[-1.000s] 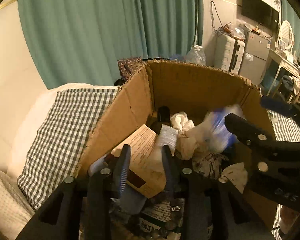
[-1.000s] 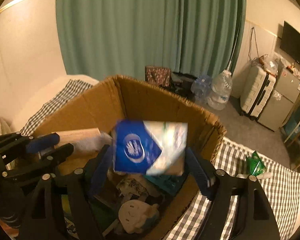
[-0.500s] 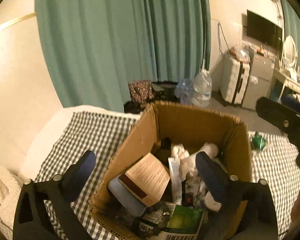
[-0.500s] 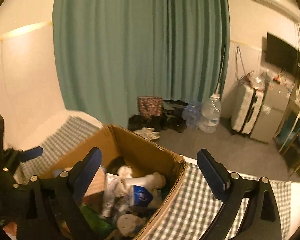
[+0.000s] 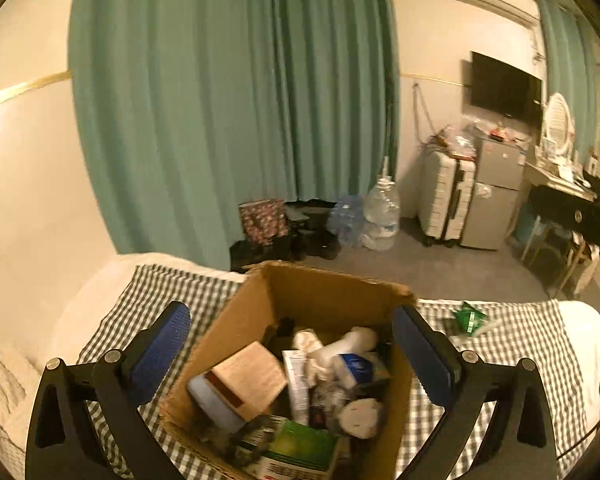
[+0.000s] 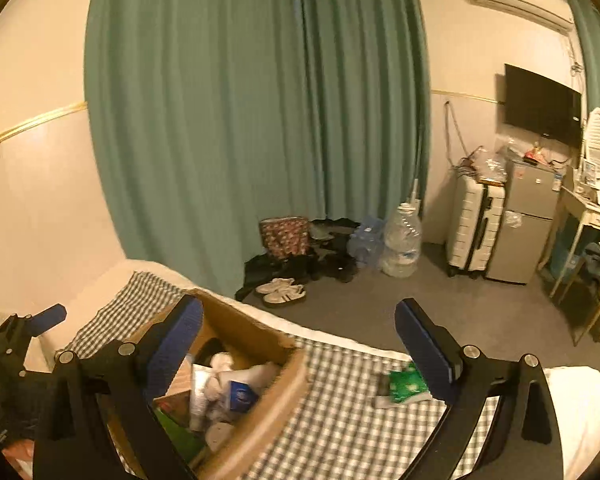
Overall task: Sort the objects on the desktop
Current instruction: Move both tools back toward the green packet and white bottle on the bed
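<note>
Brown cardboard box (image 5: 324, 300) sits on black-and-white checked cloth (image 5: 512, 332), full of mixed items. Blue-and-white packet (image 5: 354, 364) now lies inside box among white tube (image 5: 298, 376) and beige paper carton (image 5: 248, 374); second ago right gripper (image 6: 296, 344) held it above box. Beige carton, before between left fingers, also rests in box. Both grippers lifted away. Left gripper (image 5: 290, 346) has just spread wide, nothing between fingers; right one also released, empty. Judgement: both drops done. Green foil packet (image 6: 404, 386) remains on cloth beside box, probably next.
</note>
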A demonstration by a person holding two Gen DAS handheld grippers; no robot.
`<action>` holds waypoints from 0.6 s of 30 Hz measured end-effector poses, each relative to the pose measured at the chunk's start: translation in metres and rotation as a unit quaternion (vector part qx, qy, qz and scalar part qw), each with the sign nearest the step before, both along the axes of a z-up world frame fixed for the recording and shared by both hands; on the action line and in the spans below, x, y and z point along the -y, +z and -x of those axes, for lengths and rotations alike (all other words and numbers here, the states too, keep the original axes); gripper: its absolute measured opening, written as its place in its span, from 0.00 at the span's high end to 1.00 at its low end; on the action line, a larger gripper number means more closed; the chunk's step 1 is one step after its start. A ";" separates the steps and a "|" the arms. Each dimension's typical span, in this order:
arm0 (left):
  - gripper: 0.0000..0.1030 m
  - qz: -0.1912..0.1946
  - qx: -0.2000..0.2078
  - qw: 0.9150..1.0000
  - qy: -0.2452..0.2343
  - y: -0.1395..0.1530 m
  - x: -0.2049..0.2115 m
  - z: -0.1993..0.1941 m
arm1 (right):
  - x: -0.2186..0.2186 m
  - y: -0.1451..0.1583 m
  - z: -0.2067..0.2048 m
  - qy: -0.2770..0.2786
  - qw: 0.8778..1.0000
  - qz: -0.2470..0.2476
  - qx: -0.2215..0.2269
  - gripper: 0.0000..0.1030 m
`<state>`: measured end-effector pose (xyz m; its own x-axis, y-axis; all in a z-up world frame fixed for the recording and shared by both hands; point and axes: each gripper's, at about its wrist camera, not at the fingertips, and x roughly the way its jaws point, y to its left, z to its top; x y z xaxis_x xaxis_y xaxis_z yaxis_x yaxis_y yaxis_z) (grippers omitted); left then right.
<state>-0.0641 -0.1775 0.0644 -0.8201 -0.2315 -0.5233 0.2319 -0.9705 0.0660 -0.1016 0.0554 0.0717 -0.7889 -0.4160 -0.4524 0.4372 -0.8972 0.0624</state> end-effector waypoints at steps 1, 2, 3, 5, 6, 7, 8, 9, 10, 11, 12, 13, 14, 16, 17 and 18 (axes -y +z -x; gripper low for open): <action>0.00 0.007 -0.002 1.000 -0.004 0.003 -0.009 -0.001 | -0.007 0.002 0.000 -0.004 1.000 0.003 0.001 0.05; 0.00 0.012 -0.004 1.000 -0.007 0.004 -0.017 -0.002 | -0.018 0.005 0.001 -0.010 1.000 0.005 0.003 0.05; 0.00 0.018 -0.006 1.000 -0.011 0.006 -0.026 -0.004 | -0.028 0.008 0.001 -0.018 1.000 0.005 0.004 0.05; 0.00 0.031 -0.009 0.999 -0.022 0.008 -0.042 -0.005 | -0.042 0.013 0.002 -0.028 1.000 0.001 0.002 0.05; 0.00 0.037 -0.010 0.999 -0.030 0.008 -0.050 -0.006 | -0.049 0.014 0.003 -0.031 1.000 -0.001 0.001 0.05; 0.00 0.044 -0.010 0.998 -0.039 0.007 -0.059 -0.006 | -0.058 0.016 0.003 -0.037 0.999 -0.004 -0.004 0.05; 0.00 0.052 -0.011 0.997 -0.047 0.005 -0.068 -0.005 | -0.065 0.017 0.002 -0.041 0.999 -0.007 -0.011 0.05; 0.00 0.058 -0.012 0.997 -0.051 0.003 -0.074 -0.004 | -0.071 0.017 0.002 -0.044 0.999 -0.012 -0.016 0.05; 0.00 0.064 -0.012 0.996 -0.054 0.001 -0.081 -0.002 | -0.079 0.016 0.004 -0.047 0.999 -0.022 -0.018 0.05; 0.00 0.066 -0.009 0.996 -0.057 -0.003 -0.088 0.002 | -0.083 0.014 0.007 -0.047 0.998 -0.030 -0.014 0.05; 0.00 0.064 -0.004 0.996 -0.061 -0.006 -0.093 0.004 | -0.086 0.011 0.011 -0.048 0.998 -0.038 -0.007 0.05; 0.00 0.057 0.005 0.996 -0.071 -0.012 -0.100 0.009 | -0.091 0.005 0.016 -0.046 0.998 -0.049 0.005 0.05; 0.00 0.052 0.011 0.995 -0.079 -0.015 -0.106 0.011 | -0.092 -0.001 0.021 -0.041 0.997 -0.056 0.014 0.05; 0.00 0.039 0.023 0.995 -0.088 -0.025 -0.117 0.017 | -0.101 -0.014 0.029 -0.037 0.996 -0.070 0.029 0.05; 0.00 0.032 0.032 0.995 -0.093 -0.033 -0.124 0.020 | -0.105 -0.021 0.032 -0.036 0.996 -0.070 0.031 0.05; 0.00 0.026 0.037 0.995 -0.095 -0.040 -0.129 0.023 | -0.109 -0.028 0.036 -0.038 0.996 -0.068 0.034 0.05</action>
<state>-0.0868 -0.0488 0.0248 -0.8111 -0.1047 -0.5755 0.0382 -0.9912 0.1264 -0.1376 0.1640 0.0438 -0.7819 -0.2871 -0.5533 0.3660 -0.9300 -0.0347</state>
